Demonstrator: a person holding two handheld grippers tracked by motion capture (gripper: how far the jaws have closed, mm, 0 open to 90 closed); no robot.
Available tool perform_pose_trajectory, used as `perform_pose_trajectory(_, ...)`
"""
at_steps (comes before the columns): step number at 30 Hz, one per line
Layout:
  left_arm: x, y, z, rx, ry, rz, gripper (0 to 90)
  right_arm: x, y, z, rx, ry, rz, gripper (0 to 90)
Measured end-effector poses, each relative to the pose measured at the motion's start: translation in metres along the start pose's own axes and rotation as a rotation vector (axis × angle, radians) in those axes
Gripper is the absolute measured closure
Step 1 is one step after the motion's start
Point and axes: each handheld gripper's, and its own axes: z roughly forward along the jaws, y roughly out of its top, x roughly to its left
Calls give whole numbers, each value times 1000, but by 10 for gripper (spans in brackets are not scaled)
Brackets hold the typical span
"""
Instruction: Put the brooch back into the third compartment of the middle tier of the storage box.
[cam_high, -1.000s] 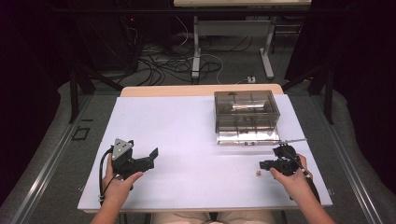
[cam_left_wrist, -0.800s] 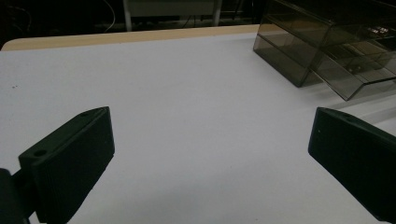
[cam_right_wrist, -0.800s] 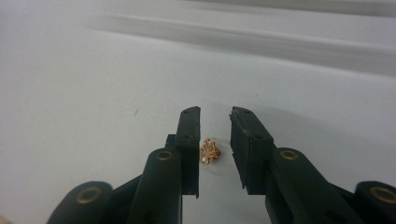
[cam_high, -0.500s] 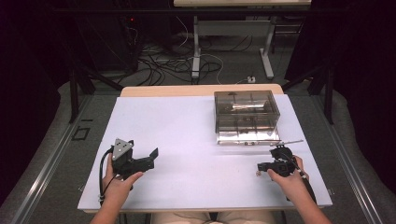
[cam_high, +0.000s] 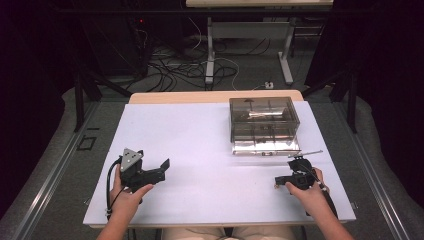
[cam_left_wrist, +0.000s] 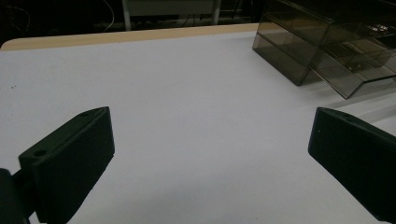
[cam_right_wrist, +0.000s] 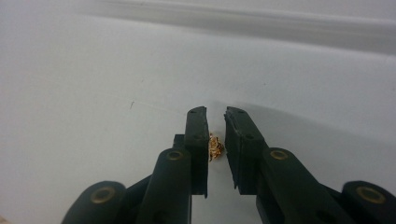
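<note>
A tiny crumpled gold piece (cam_right_wrist: 215, 147) lies on the white table (cam_high: 210, 145), between the pads of my right gripper (cam_right_wrist: 215, 122). Those jaws have just been closing and now stand almost together, both pads touching the piece. From above, the right gripper (cam_high: 278, 182) lies low near the table's front right, pointing left. My left gripper (cam_high: 161, 169) rests at the front left, its jaws wide apart; between its fingertips (cam_left_wrist: 70, 158) there is only bare table.
A smoky clear plastic drawer box (cam_high: 264, 125) stands at the back right, its lowest drawer pulled out toward me; it is also at the top right (cam_left_wrist: 327, 51) in the left gripper view. A thin metal rod (cam_high: 306, 154) lies just before it.
The right gripper's jaws have narrowed around the gold piece, which lay just off their tips a second ago. The left hand and gripper have not moved.
</note>
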Motion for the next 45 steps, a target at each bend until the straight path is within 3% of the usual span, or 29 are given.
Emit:
perform_pose_trajectory(24, 0, 0, 0, 3, 1, 5, 5, 1, 0, 3, 20, 18, 7, 896)
perform_pose_trajectory(45, 0, 0, 0, 4, -4, -1, 6, 4, 0, 1, 13, 35, -1, 900)
